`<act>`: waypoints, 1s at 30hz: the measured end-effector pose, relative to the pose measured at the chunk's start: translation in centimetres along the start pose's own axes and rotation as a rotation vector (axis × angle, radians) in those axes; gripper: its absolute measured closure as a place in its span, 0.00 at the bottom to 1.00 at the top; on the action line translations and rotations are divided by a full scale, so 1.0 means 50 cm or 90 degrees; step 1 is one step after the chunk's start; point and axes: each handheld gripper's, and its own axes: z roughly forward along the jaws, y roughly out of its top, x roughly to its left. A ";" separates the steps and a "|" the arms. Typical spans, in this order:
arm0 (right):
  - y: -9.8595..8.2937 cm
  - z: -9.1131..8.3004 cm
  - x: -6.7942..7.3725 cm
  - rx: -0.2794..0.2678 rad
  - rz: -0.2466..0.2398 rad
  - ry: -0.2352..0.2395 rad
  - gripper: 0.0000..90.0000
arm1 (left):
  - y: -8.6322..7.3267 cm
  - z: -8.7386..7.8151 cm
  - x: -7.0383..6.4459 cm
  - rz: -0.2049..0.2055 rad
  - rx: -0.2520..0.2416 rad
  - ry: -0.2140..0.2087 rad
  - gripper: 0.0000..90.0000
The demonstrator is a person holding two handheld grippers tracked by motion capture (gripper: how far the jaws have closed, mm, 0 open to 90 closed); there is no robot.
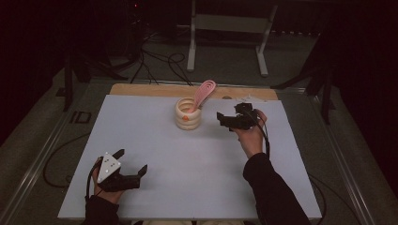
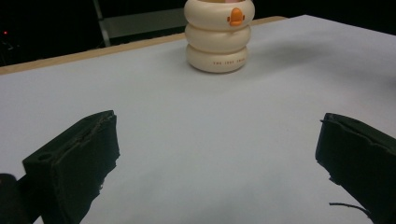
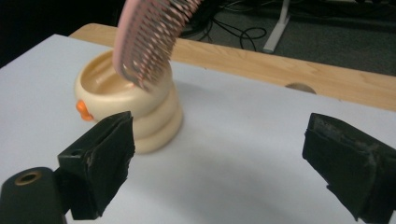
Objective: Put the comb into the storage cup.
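Note:
A cream ringed cup (image 1: 187, 116) with an orange beak stands upright at the back middle of the white table (image 1: 197, 168). A pink hairbrush (image 1: 205, 92) sits in it and leans out to the right. My right gripper (image 1: 230, 116) hovers just right of the cup, open and holding nothing. In the right gripper view the cup (image 3: 130, 107) and the brush head (image 3: 149, 37) lie ahead, left of the open jaws. My left gripper (image 1: 131, 161) rests near the front left edge, open and holding nothing. From there the cup (image 2: 219, 35) stands far ahead.
A wooden strip (image 1: 155, 90) runs along the table's back edge, with a round hole (image 3: 299, 87) in it. Behind the table, cables (image 1: 159, 61) lie on the dark floor beside a white stand (image 1: 230, 28).

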 end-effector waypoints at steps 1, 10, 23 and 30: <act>-0.008 -0.007 -0.004 -0.001 0.001 0.001 0.10 | 0.000 0.000 0.001 -0.002 0.000 0.002 0.00; -0.068 -0.059 -0.001 -0.019 -0.032 -0.011 0.10 | 0.001 -0.003 0.008 -0.010 -0.001 0.010 0.00; -0.136 -0.117 0.009 -0.033 -0.065 -0.028 0.10 | 0.008 -0.010 0.015 -0.012 -0.009 0.023 0.00; -0.180 -0.154 0.018 -0.047 -0.086 -0.037 0.10 | 0.015 -0.015 0.019 -0.002 -0.012 0.033 0.00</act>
